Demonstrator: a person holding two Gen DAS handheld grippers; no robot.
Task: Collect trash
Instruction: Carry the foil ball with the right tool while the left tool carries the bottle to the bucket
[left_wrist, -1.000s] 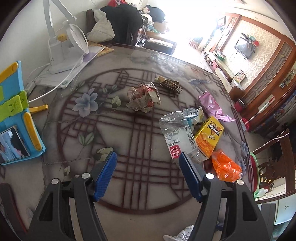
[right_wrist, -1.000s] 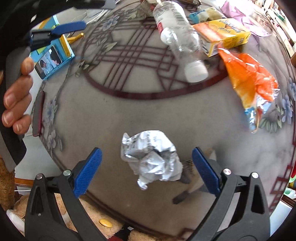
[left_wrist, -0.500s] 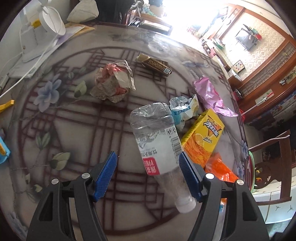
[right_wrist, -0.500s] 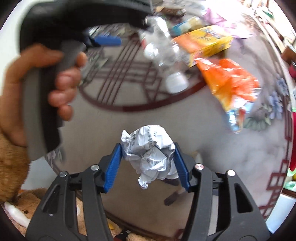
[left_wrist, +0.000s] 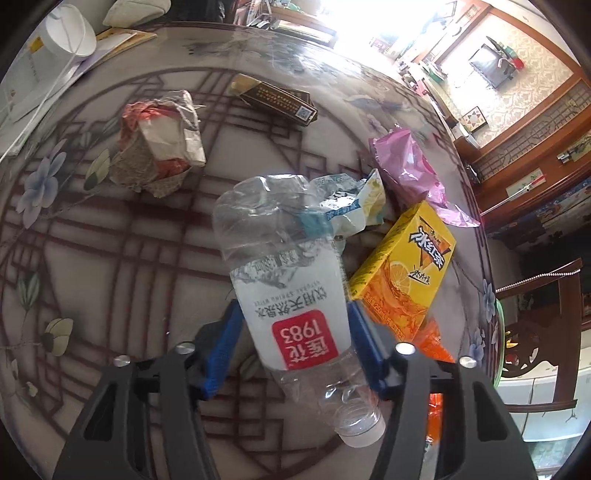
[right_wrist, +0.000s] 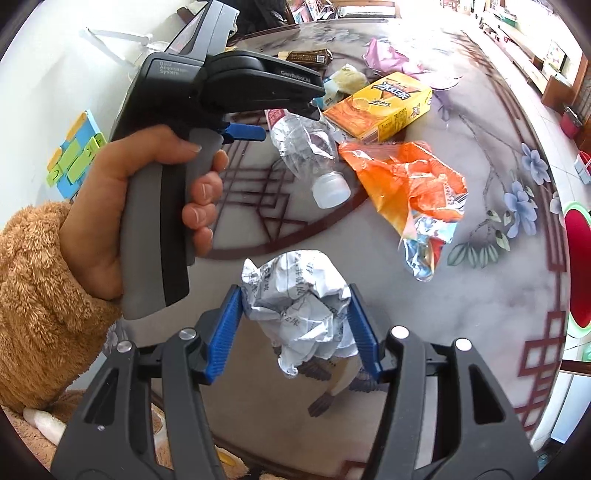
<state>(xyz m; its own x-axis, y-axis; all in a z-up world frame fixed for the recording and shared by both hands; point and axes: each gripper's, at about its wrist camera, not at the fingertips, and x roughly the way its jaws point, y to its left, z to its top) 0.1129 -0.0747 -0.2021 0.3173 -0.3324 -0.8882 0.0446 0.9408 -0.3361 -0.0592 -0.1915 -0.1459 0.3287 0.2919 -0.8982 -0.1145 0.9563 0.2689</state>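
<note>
Left wrist view: on the round patterned table (left_wrist: 110, 258) lie 7 bits of trash: 1 crushed clear bottle (left_wrist: 291, 295), 1 yellow drink carton (left_wrist: 406, 277), 1 pink wrapper (left_wrist: 410, 173), 1 blue-white wrapper (left_wrist: 351, 206), 1 dark flat box (left_wrist: 275, 99), 1 crumpled paper carton (left_wrist: 159, 147), 1 orange bag (left_wrist: 434, 341) mostly hidden behind the right finger. Left gripper (left_wrist: 291, 341) has its blue pads (left_wrist: 223, 347) closed in partway, pressing both sides of the bottle's label section; cap end points toward the camera, w/ the bottle's base near the blue-white wrapper. Can't tell if the bottle is lifted off the table. Right wrist view: 1 ball of crumpled white paper (right_wrist: 299, 310) sits clamped between the right gripper (right_wrist: 293, 326) pads, over the table's near edge; its lower tail hangs below the pads. Left hand (right_wrist: 140, 206) in a brown fuzzy sleeve grips the other tool's handle, covering much of the table's left side. Bottle (right_wrist: 310, 151), carton (right_wrist: 384, 107), orange bag (right_wrist: 410, 184), pink wrapper (right_wrist: 388, 59), dark box (right_wrist: 306, 57) show beyond; the paper carton is hidden here. A blue-green toy (right_wrist: 74, 155) sits at the left, partly cut off.
</note>
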